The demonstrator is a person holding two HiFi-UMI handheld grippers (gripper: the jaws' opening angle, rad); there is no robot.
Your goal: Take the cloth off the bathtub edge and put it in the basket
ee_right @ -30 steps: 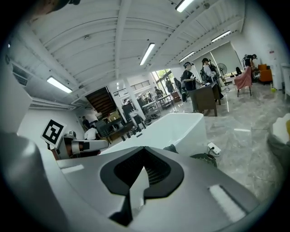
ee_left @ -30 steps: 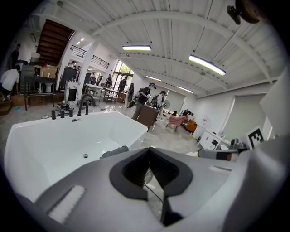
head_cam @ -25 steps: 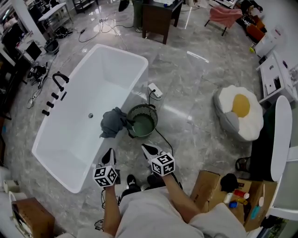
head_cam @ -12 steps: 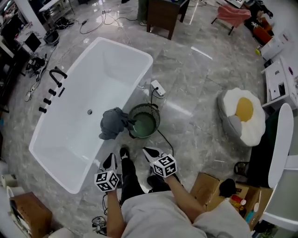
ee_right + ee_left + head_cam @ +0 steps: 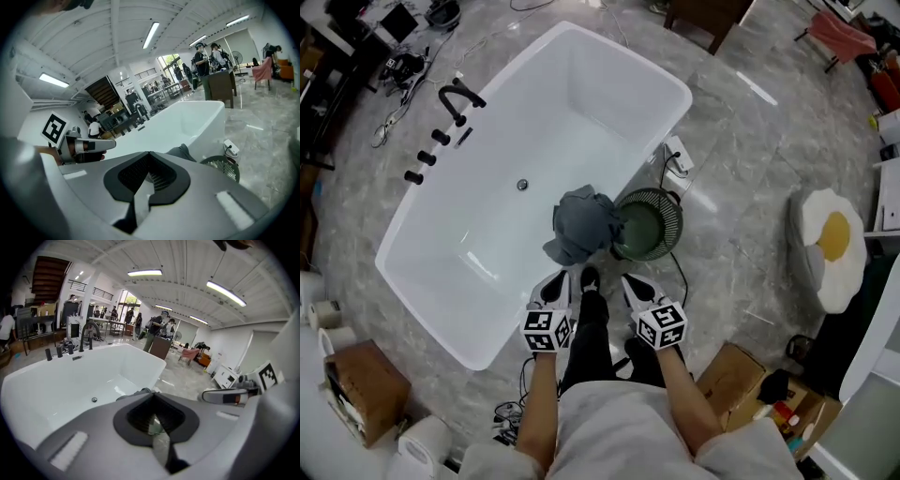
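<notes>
Marble floor [image 5: 741,234], open studio. Nearest: L gripper [image 5: 555,284] & R gripper [image 5: 634,287] side by side, both w/ jaws pressed together, nothing betw. them, short of target. Ahead: grey cloth [image 5: 581,223] bunched over near edge of bathtub [image 5: 581,94], part hanging inside; appears to touch rim of basket [image 5: 667,204] on R. Step in hand, est.: approach. Recommend: spread jaws before contact, pinch top of bunch, not tub rim; lift clear, swing R, release over basket centre. Risk: cloth slips into tub.
</notes>
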